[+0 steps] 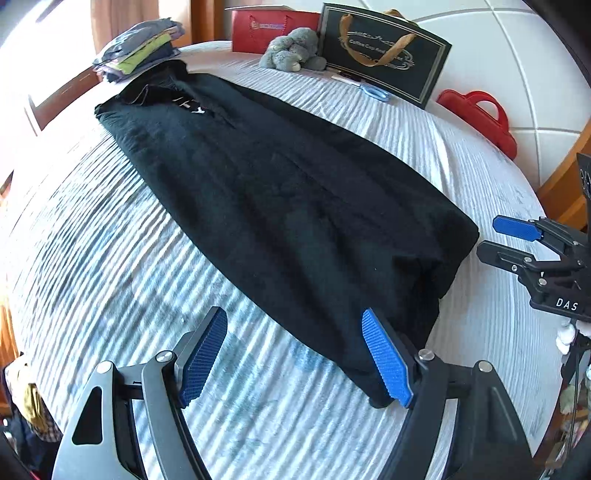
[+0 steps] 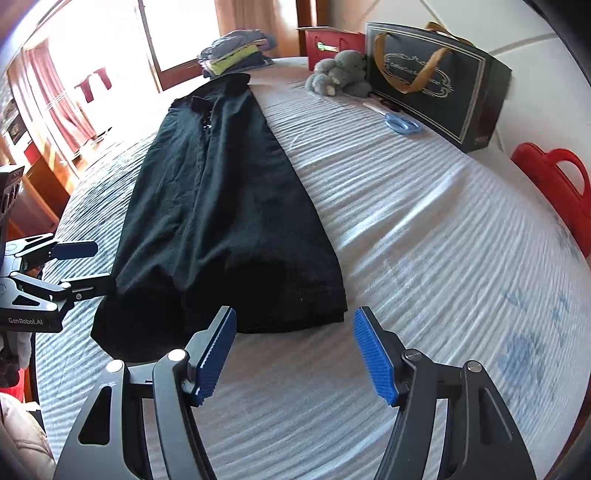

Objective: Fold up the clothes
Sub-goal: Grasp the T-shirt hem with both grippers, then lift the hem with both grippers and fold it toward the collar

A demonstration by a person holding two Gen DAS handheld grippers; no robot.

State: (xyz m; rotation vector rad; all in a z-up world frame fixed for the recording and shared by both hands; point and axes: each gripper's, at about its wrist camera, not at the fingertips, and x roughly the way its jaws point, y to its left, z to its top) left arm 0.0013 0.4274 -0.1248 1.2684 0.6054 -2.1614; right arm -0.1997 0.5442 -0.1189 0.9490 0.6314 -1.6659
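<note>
A black garment lies lengthwise on the striped bed, folded into a long narrow strip; it also shows in the right wrist view. My left gripper is open at the near left corner of the hem, its right pad against the cloth edge. It appears in the right wrist view, open beside the hem. My right gripper is open and empty, just short of the hem's near right corner. It shows in the left wrist view, open by that corner.
A stack of folded clothes sits at the far end of the bed. A grey plush toy, a red bag, a black gift bag, blue scissors and a red plastic case lie along the far right side.
</note>
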